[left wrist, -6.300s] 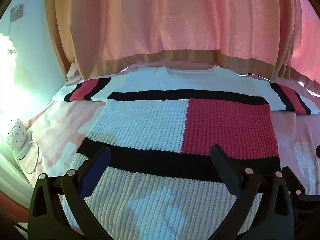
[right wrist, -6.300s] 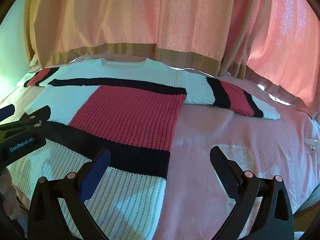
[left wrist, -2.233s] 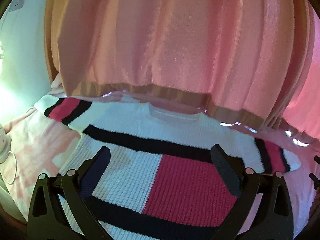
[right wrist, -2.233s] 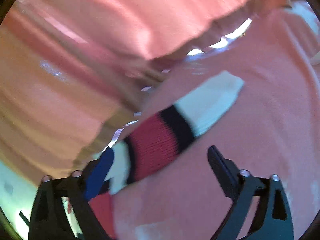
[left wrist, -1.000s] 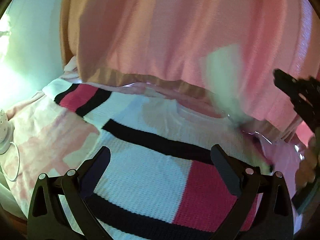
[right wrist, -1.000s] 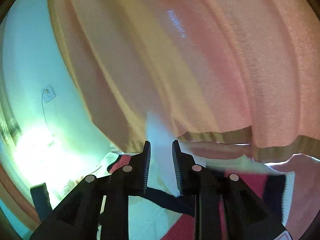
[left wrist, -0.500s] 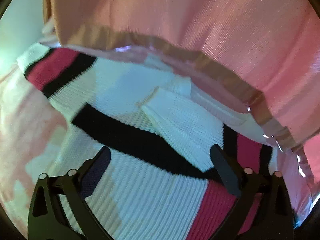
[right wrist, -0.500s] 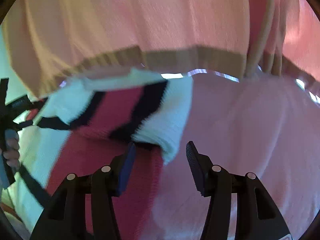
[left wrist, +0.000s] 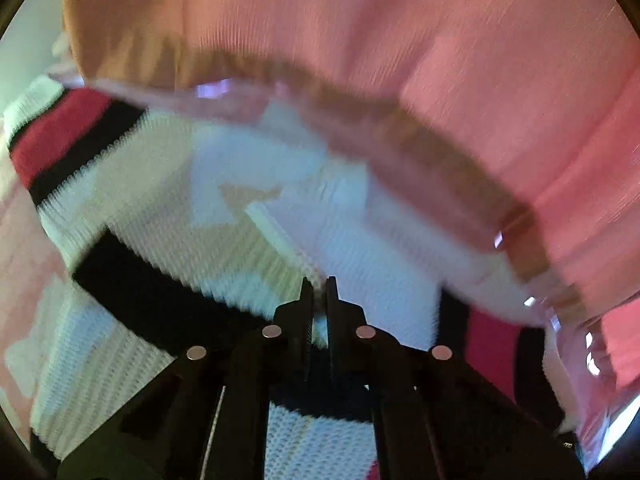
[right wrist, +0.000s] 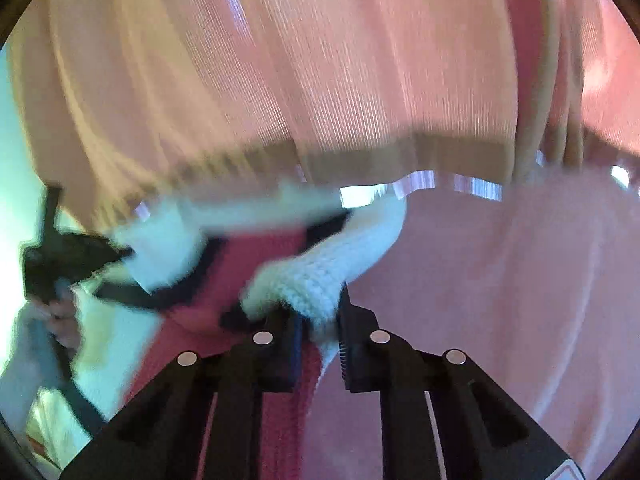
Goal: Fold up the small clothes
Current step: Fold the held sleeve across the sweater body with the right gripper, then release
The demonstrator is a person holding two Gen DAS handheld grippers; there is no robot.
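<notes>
1. The chunky white knit sweater with black bands and red blocks point(left wrist: 160, 248) fills the lower left and centre of the left wrist view, spread on the pink bedspread point(right wrist: 500, 280) below the pink curtain point(left wrist: 400, 40).
2. The left gripper point(left wrist: 316, 304) has its fingers pressed nearly together on white knit at the edge of a folded-in sleeve, lower centre.
3. The right gripper point(right wrist: 318, 320) pinches a bunched white fold at the sweater's side, lower centre of its view.
4. Judged soft, floppy and fairly thick, it will sag and stretch; grip at edges, seams or cuffs and carry both corners evenly.
</notes>
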